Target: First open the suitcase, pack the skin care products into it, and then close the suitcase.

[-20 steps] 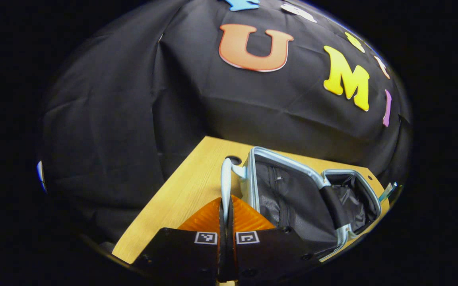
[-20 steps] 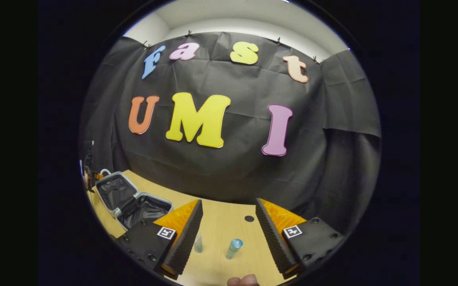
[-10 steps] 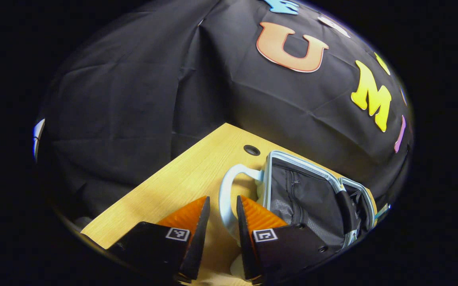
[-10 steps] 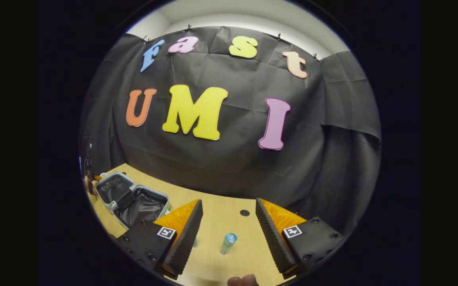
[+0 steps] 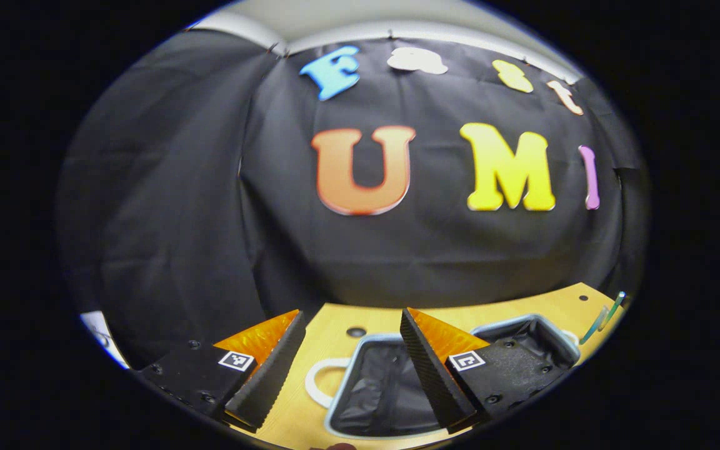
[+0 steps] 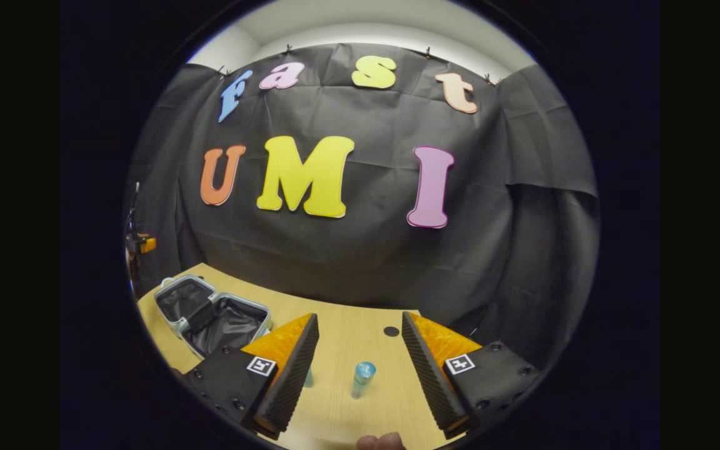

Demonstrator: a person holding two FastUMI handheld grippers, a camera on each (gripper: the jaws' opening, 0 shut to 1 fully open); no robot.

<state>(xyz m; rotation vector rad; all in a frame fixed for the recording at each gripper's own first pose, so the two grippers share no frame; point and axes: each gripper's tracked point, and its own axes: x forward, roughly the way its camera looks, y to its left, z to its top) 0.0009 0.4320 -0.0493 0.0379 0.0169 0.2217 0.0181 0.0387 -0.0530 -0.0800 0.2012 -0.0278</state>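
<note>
The suitcase (image 5: 372, 390) lies open and flat on the wooden table (image 5: 329, 325), with dark lining in both halves and a white handle loop (image 5: 316, 382) on its left side. My left gripper (image 5: 350, 375) hovers open above the lid half, holding nothing. In the right gripper view the suitcase (image 6: 222, 322) sits at the left. A light blue bottle (image 6: 363, 378) stands on the table between the fingers of my open right gripper (image 6: 357, 381), untouched. A second small bottle (image 6: 308, 377) peeks out beside the left finger (image 6: 285, 375).
The table (image 6: 347, 325) has a round cable hole (image 6: 391, 331) behind the bottle. The black cloth wall closes the far side. The left gripper (image 6: 138, 244) shows small at the far left, above the suitcase. A fingertip (image 6: 379, 442) shows at the bottom edge.
My left gripper has let go of the suitcase handle, opened wide and lifted away. The lid has dropped back and lies flat. The right gripper has hardly moved.
</note>
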